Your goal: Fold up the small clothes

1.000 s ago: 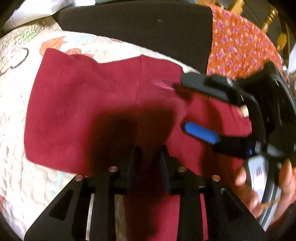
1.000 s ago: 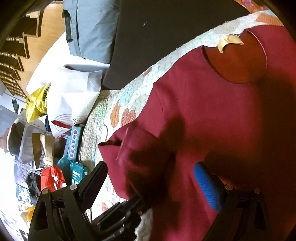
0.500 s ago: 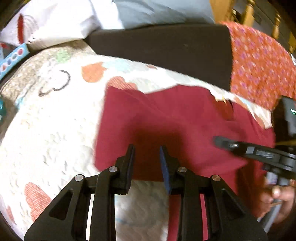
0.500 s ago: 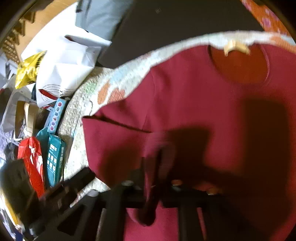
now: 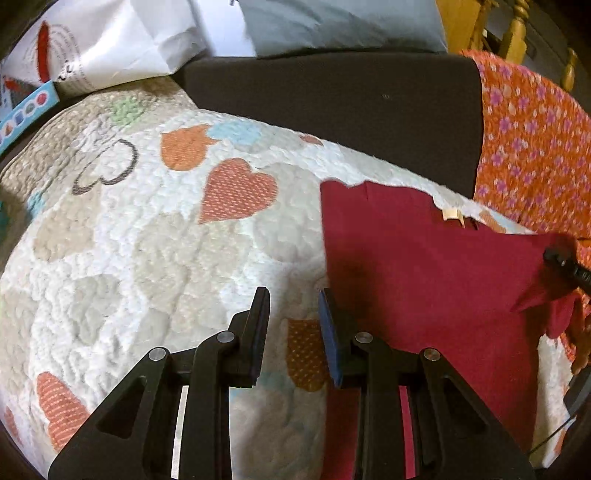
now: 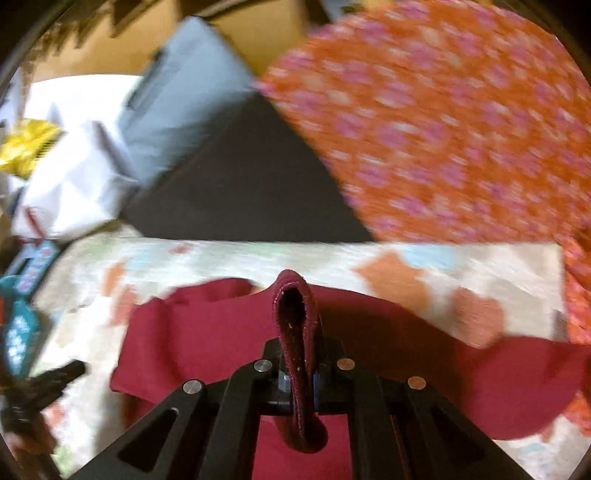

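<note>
Right gripper (image 6: 297,373) is clamping the red shirt (image 5: 424,277) sleeve; left gripper (image 5: 293,332) is hovering apart, empty, beside the shirt. Lay the sleeve flat across the shirt's body.

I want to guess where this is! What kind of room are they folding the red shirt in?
Probably a bedroom at home. The dark red shirt lies on a quilt with hearts like a bedspread, a grey pillow sits behind it, and turned wooden posts look like a bed frame.
</note>
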Available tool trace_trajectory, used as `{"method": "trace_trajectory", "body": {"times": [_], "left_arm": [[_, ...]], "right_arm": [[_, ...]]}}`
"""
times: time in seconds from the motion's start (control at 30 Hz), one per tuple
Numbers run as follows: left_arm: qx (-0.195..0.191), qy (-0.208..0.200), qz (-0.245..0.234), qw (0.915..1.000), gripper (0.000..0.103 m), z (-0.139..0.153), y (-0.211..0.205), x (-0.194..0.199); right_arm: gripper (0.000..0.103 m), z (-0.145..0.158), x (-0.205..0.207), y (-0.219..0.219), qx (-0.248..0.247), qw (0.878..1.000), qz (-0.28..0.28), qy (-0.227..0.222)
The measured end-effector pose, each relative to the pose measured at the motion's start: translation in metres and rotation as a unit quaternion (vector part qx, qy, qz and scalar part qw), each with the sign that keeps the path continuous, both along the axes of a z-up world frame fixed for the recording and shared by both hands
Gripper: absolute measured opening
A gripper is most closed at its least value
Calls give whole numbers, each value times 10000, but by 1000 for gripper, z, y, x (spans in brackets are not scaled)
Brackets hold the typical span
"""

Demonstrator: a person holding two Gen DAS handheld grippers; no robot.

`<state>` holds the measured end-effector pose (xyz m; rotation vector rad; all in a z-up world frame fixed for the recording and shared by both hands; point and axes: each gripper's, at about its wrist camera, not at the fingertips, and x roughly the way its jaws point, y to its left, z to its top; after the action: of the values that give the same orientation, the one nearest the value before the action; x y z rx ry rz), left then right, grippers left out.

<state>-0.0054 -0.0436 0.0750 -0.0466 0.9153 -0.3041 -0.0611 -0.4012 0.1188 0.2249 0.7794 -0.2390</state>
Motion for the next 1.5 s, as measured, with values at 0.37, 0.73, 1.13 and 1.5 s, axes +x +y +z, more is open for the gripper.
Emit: {"method": "trace_trajectory", "body": {"times": [0.37,0.73,1.13,1.5], "left_arm": [[189,-81,-372,9991,26,-21,-52,12],[539,96,-172,9984,48,-44,-57,20],[534,-316,-71,9980,48,-18,-64,5],[807,-194,-368,9959,48,-34,-93,5]], "right_arm": [[23,-53,5,-58,494,9952,-619,568],[23,-72,-6,-28,52,9965,-41,828],[22,-50,-34,-19,400,9974,-80,600],[22,-77,-25,-18,522,9958,-134,742]]}}
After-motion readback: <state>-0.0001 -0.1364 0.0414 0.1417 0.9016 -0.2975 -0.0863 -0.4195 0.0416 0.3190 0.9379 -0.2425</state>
